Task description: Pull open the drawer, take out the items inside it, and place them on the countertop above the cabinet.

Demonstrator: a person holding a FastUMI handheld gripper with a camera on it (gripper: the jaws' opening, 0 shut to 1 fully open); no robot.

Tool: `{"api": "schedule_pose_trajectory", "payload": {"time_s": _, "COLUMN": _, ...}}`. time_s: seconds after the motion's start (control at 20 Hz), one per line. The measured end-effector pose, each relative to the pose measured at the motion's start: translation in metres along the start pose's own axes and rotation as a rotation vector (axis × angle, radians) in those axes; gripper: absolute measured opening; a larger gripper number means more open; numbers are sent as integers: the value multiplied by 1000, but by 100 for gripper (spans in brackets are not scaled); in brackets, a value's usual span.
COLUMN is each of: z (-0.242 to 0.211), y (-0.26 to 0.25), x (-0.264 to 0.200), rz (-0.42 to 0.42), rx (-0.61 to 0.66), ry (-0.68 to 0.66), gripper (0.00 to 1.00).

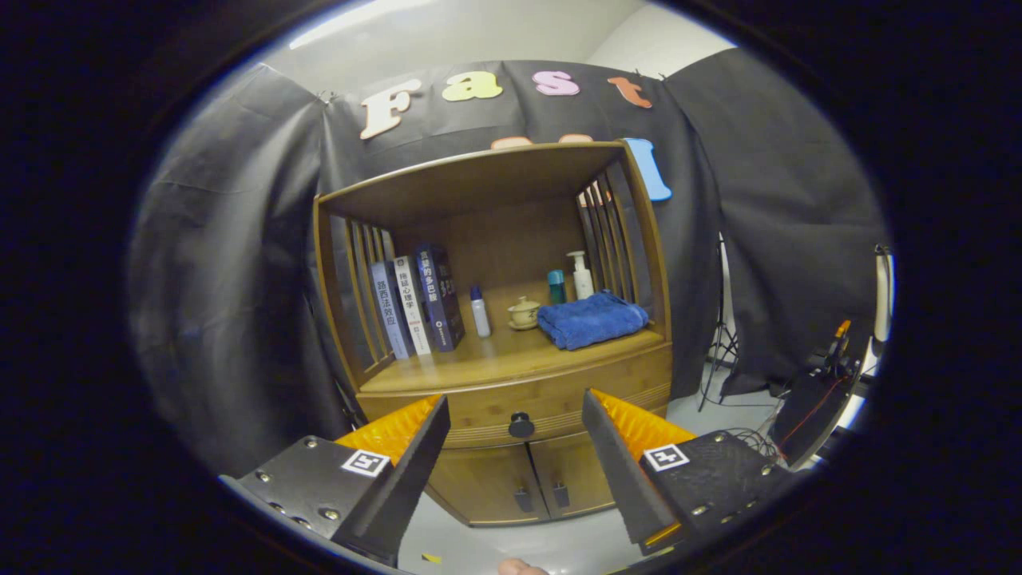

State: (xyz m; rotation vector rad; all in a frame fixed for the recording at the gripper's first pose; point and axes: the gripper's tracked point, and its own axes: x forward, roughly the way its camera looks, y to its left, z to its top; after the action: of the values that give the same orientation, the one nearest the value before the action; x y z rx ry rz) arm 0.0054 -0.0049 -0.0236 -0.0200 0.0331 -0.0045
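A wooden cabinet (pixel 511 375) stands ahead against the booth's wall. Its drawer (pixel 559 395) is closed, with a dark round knob (pixel 521 425) on the front. The knob lies between my two fingers but farther off, a short way beyond their tips. My gripper (pixel 515 415) is open with nothing between its fingers. The countertop (pixel 495 359) above the drawer carries a folded blue towel (pixel 592 319), three upright books (pixel 415 303), a small teapot (pixel 524 313) and three bottles. What is inside the drawer is hidden.
Two lower cabinet doors (pixel 527 479) with small handles sit under the drawer. Slatted side walls and a roof enclose the countertop shelf. To the right, a stand with cables (pixel 822 391) sits on the pale floor. A fingertip shows below the fingers.
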Motion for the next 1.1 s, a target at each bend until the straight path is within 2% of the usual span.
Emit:
{"api": "schedule_pose_trajectory", "payload": {"time_s": 0.25, "z": -11, "y": 12, "x": 0, "rz": 36, "rx": -5, "ry": 20, "gripper": 99}}
{"api": "schedule_pose_trajectory", "payload": {"time_s": 0.6, "z": -14, "y": 9, "x": 3, "rz": 23, "rx": 10, "ry": 18, "gripper": 100}}
{"api": "schedule_pose_trajectory", "payload": {"time_s": 0.9, "z": -12, "y": 2, "x": 7, "rz": 12, "rx": -26, "ry": -9, "gripper": 100}}
{"api": "schedule_pose_trajectory", "payload": {"time_s": 1.1, "z": -11, "y": 3, "x": 28, "rz": 16, "rx": -56, "ry": -40, "gripper": 100}}
